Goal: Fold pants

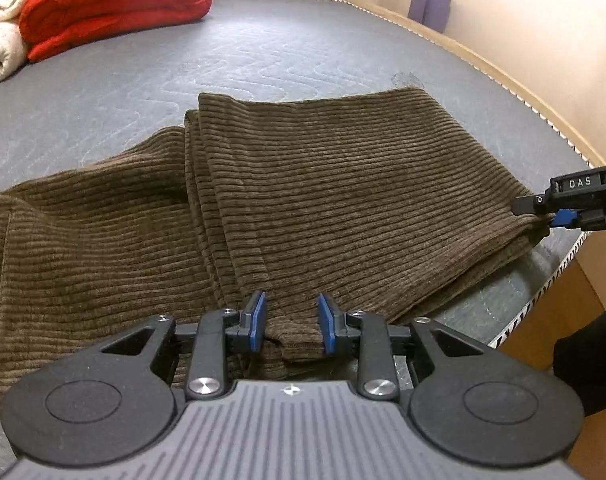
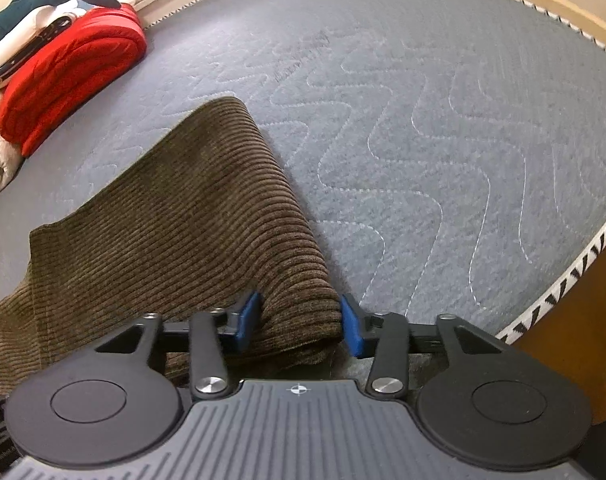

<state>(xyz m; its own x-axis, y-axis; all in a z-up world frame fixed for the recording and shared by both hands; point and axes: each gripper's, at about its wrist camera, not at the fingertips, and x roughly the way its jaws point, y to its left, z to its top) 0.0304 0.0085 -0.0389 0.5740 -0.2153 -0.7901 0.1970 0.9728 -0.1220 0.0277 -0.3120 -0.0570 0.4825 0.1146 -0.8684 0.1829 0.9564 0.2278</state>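
Lying across a grey quilted mattress (image 1: 263, 52), the brown ribbed corduroy pants (image 1: 323, 184) fill the middle of the left wrist view, with a folded layer stacked on top from about 12 o'clock down to 6 o'clock and the rest spreading out toward 9 o'clock. The left gripper (image 1: 291, 322) sits at 6 o'clock of its own view, its blue-padded fingers (image 1: 258, 320) set a little apart on either side of a bunched edge of the cloth; whether the pads truly press on that edge I cannot tell. At 3 o'clock in the same view the right gripper (image 1: 551, 218) meets the far corner of the folded layer near the mattress edge.

Seen from the right wrist, the right gripper (image 2: 301, 326) has a thick rolled fold of the pants (image 2: 191, 216) between its blue pads (image 2: 247, 320), both pads touching the cloth and squeezing it. The fabric runs from there up toward 11 o'clock. A folded red quilted blanket (image 2: 71, 76) rests at 10 o'clock beside cream blankets (image 1: 3, 32), well apart from the pants. A wooden bed frame (image 2: 575, 344) shows at 4 o'clock.
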